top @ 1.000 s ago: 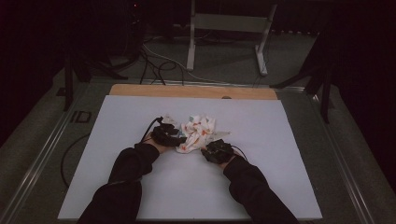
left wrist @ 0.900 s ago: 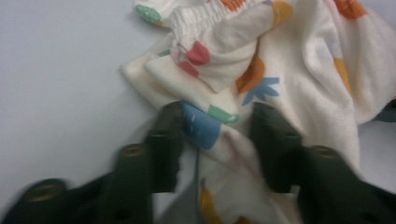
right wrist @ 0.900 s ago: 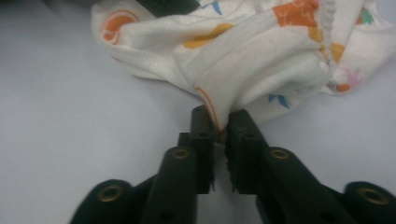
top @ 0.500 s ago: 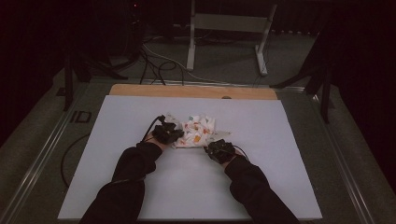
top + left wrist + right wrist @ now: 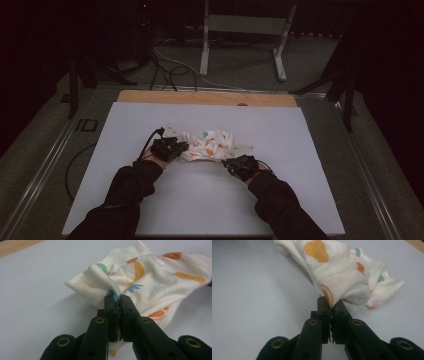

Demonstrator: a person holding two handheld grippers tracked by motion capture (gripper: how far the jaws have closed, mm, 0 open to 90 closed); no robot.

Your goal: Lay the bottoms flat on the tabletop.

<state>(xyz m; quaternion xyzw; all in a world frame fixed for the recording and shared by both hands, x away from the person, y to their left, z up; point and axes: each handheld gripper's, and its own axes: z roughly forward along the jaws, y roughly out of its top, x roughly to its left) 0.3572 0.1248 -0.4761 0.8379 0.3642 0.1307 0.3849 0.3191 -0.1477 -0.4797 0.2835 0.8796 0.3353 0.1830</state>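
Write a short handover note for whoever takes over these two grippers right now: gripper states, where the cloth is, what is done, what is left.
Left gripper: shut on the patterned cloth, pinching a bunched fold at its left end.
Right gripper: shut on the cloth's right end.
The cloth hangs crumpled between them, over the white table.
Done: both ends gripped.
Left, probably: pull apart, spread it flat, then fold.

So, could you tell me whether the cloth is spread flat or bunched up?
Bunched up: the cloth sits crumpled in folds, pinched at each end by a claw.
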